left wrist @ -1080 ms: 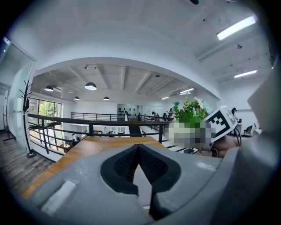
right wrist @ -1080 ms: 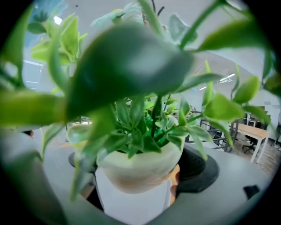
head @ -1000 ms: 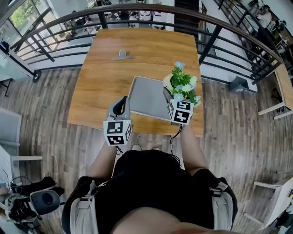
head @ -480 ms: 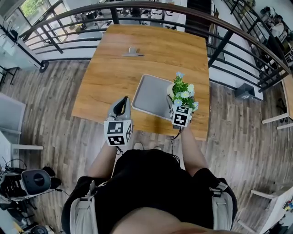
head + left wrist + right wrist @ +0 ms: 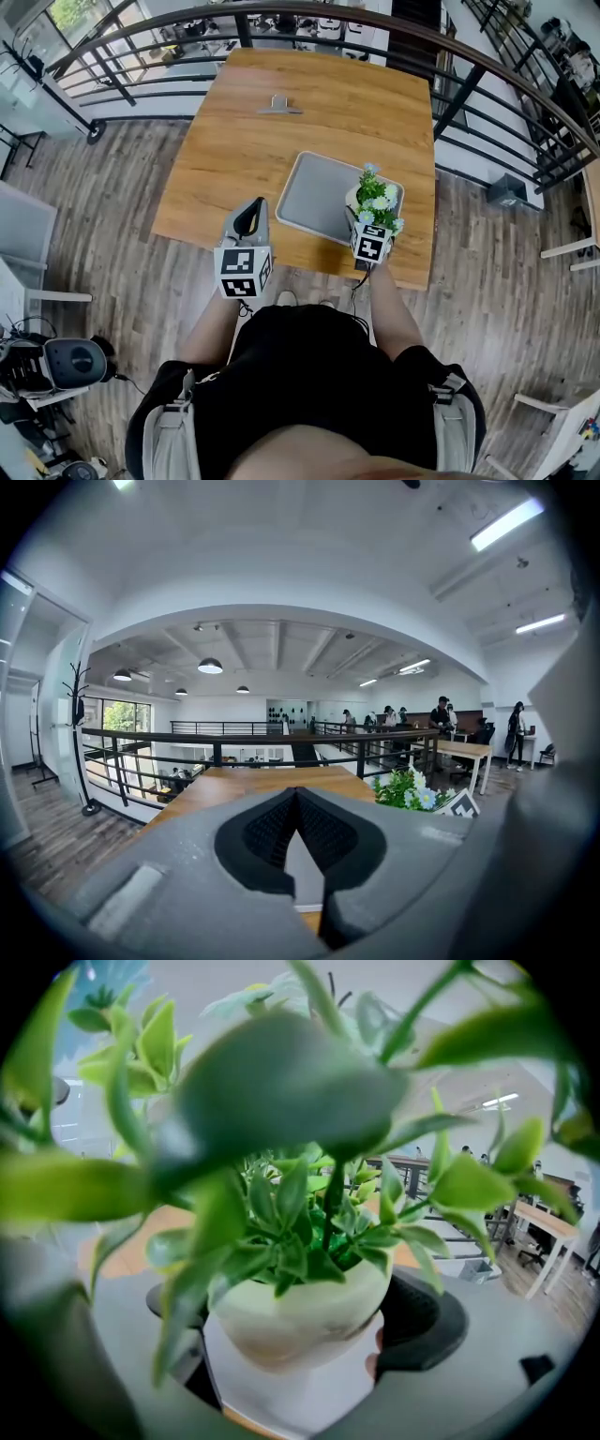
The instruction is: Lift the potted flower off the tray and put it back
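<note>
The potted flower [image 5: 376,199], a cream pot of green leaves with small blue and white blooms, hangs over the right part of the grey tray [image 5: 319,192]. My right gripper [image 5: 364,217] is shut on the pot from the near side. In the right gripper view the pot [image 5: 300,1312] sits between the dark pads [image 5: 427,1321], with the pale tray [image 5: 291,1401] under it; whether the pot touches the tray I cannot tell. My left gripper [image 5: 253,204] hovers at the table's near edge, left of the tray, shut with nothing in it [image 5: 296,794]. From there the flower [image 5: 408,789] shows at right.
The tray lies on a wooden table [image 5: 234,141]. A small metal clip [image 5: 279,105] stands at the table's far side. A dark railing [image 5: 450,89] curves round behind the table. Plank floor lies on both sides, and a chair [image 5: 19,244] is at far left.
My right gripper has come down and inward with the potted flower, from above the tray's right edge to low over its right part. The left gripper has barely moved.
</note>
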Tool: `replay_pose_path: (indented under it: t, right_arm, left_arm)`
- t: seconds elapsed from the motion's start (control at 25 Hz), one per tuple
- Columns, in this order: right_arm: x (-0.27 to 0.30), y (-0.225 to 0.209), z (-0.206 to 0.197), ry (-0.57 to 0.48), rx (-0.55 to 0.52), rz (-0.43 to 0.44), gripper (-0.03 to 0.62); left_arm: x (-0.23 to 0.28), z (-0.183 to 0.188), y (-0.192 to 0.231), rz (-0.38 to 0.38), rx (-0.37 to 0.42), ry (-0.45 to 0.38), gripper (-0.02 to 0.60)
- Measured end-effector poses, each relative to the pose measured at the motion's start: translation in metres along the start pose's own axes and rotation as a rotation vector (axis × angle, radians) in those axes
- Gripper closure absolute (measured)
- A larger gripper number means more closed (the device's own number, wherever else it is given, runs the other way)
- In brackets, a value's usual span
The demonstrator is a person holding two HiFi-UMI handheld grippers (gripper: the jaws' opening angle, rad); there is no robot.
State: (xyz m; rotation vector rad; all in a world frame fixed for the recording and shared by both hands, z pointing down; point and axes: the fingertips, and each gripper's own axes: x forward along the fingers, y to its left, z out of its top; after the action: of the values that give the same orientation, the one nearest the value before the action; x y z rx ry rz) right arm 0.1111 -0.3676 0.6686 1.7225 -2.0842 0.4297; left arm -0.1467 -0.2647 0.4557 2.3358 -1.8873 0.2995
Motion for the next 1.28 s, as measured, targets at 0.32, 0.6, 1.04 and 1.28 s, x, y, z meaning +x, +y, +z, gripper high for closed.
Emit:
replay_pose_path:
  t: [0.32, 0.6, 1.04, 1.28]
  right_arm:
    - [0.008, -0.009, -0.036, 0.066, -0.007, -0.032, 0.057]
    - [0.019, -0.010, -0.057, 0.079, -0.005, -0.051, 0.057]
    - [0.011, -0.009, -0.088, 0.170, -0.038, -0.068, 0.056]
    - [0.008, -0.010, -0.087, 0.145, -0.031, -0.083, 0.051]
  left_arm:
    - [-0.004, -0.003, -0.004, -0.001, 0.007, 0.008, 0.571]
    - [0.001, -0.004, 0.001, -0.006, 0.011, 0.013, 0.570]
    - [-0.001, -0.005, -0.004, -0.018, 0.026, 0.023, 0.570]
    - [0.002, -0.007, -0.011, -0.043, 0.032, 0.025, 0.571]
